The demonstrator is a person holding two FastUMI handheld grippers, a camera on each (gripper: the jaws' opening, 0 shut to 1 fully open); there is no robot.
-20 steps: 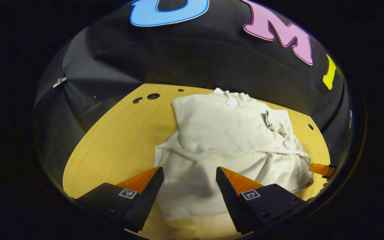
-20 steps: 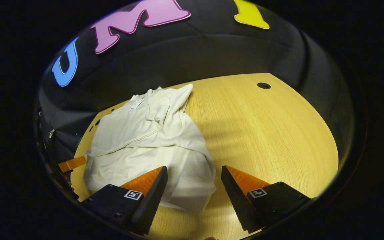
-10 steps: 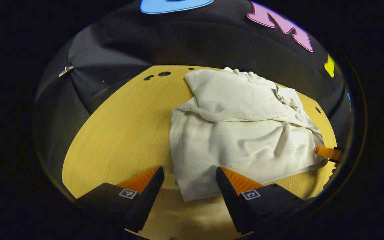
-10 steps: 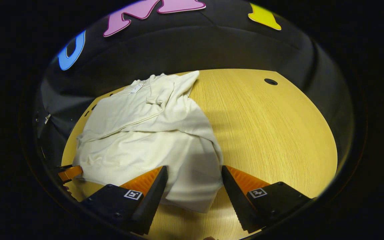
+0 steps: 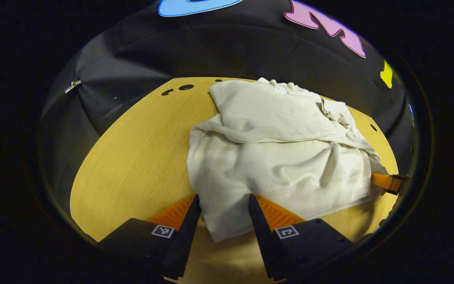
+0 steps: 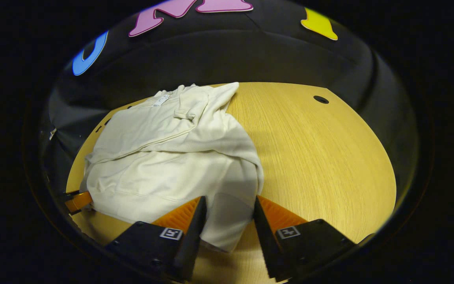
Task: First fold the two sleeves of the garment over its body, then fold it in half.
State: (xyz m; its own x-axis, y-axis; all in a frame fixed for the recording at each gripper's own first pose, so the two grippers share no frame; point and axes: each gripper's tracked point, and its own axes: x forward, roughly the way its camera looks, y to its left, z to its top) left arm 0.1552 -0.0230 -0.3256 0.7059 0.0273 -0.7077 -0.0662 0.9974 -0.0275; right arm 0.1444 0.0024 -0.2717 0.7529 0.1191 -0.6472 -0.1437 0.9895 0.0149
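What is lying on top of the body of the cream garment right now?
Both sleeves lie folded across the garment, one cuff near the collar. The chest beneath them is covered.

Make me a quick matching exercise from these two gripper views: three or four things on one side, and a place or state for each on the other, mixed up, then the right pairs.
Things:
1. left gripper
2. right gripper
3. neck label
4. table

Places or states:
A. at the garment's far end, near the wall
B. bare yellow wood beside the garment
C. open, fingers either side of the near left hem corner
D. open, fingers either side of the near right hem corner

Pairs: 1-C, 2-D, 3-A, 4-B
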